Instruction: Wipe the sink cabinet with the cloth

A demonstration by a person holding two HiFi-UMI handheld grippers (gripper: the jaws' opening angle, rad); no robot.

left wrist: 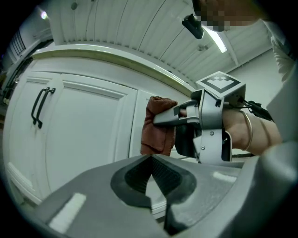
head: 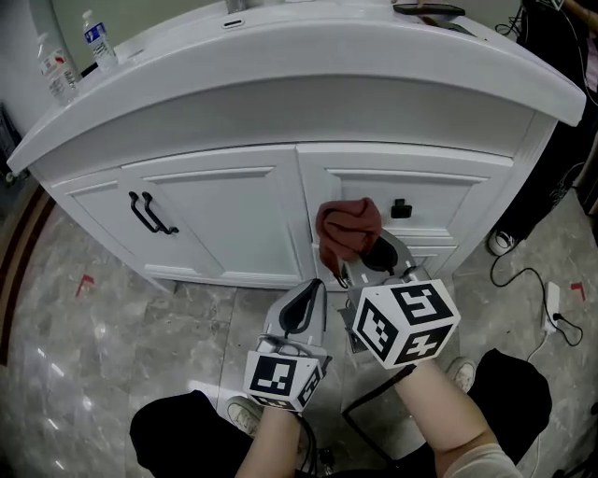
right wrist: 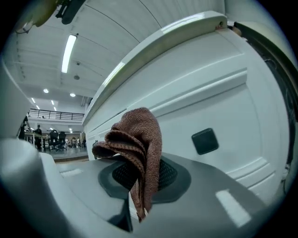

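Right gripper [head: 355, 273]: clenched on cloth [head: 348, 229], bunched forward to meet cabinet [head: 224, 215] front beside knob [head: 400, 208] | Left gripper [head: 304, 303]: closed on nothing, held low, probably to stay clear of wiping

A grey marbled floor [head: 112, 317] is shown, and the white sink cabinet [head: 215, 224] is stood directly on it. To the right of the cabinet, a white power strip [head: 551, 306] is laid on the floor, with a black cable [head: 519, 274] trailed between it and the cabinet's right end. A small red tape mark [head: 86, 283] is stuck to the floor left of the cabinet's front, and another [head: 576, 289] is seen to the cabinet's right. On the cabinet's white countertop [head: 327, 56], two clear water bottles [head: 98, 39] [head: 58, 70] are stood upright at the left end, near each other, and a dark flat object [head: 428, 10] is laid toward the right rear.
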